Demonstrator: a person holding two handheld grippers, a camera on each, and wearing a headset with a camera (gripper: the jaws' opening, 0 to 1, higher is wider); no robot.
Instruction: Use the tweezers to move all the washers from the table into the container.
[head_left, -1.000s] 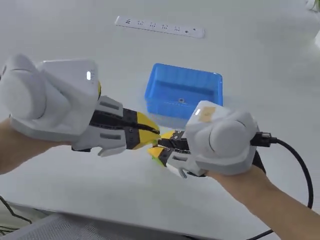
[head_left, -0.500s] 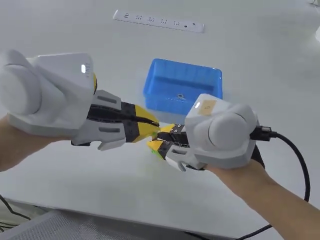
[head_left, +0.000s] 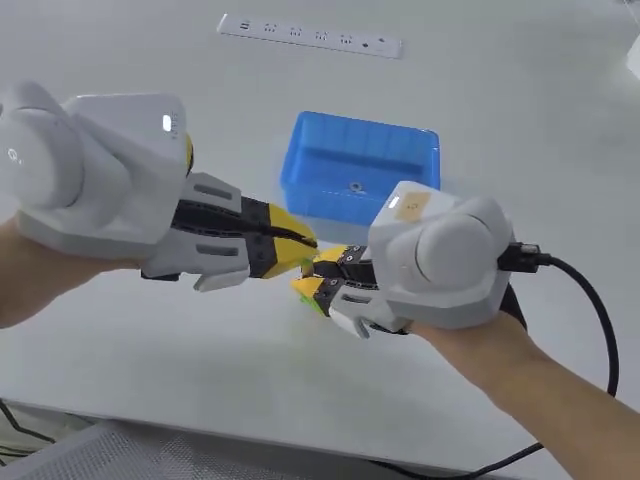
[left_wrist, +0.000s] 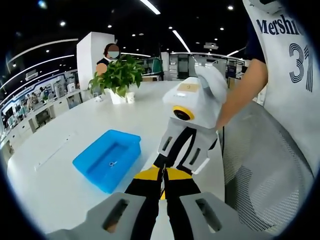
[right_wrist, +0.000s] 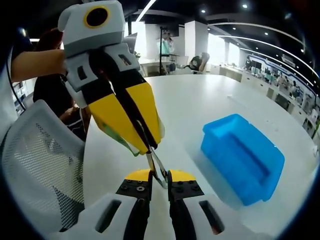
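My left gripper (head_left: 300, 243) and right gripper (head_left: 310, 287) meet tip to tip above the white table, in front of the blue container (head_left: 340, 210). Thin metal tweezers (right_wrist: 156, 167) run between them. In the right gripper view my right gripper (right_wrist: 160, 177) is shut on their lower end, and the left gripper (right_wrist: 147, 145) comes down from above with its yellow jaws shut on the other end. The left gripper view shows my left gripper (left_wrist: 162, 176) shut on the tweezers (left_wrist: 162, 184). One washer (head_left: 355, 187) lies inside the container (left_wrist: 100, 175).
A white power strip (head_left: 310, 35) lies at the far side of the table. A black cable (head_left: 590, 310) trails from the right gripper. A mesh chair (right_wrist: 35, 165) stands by the table's near edge. A potted plant (left_wrist: 117, 77) stands far off.
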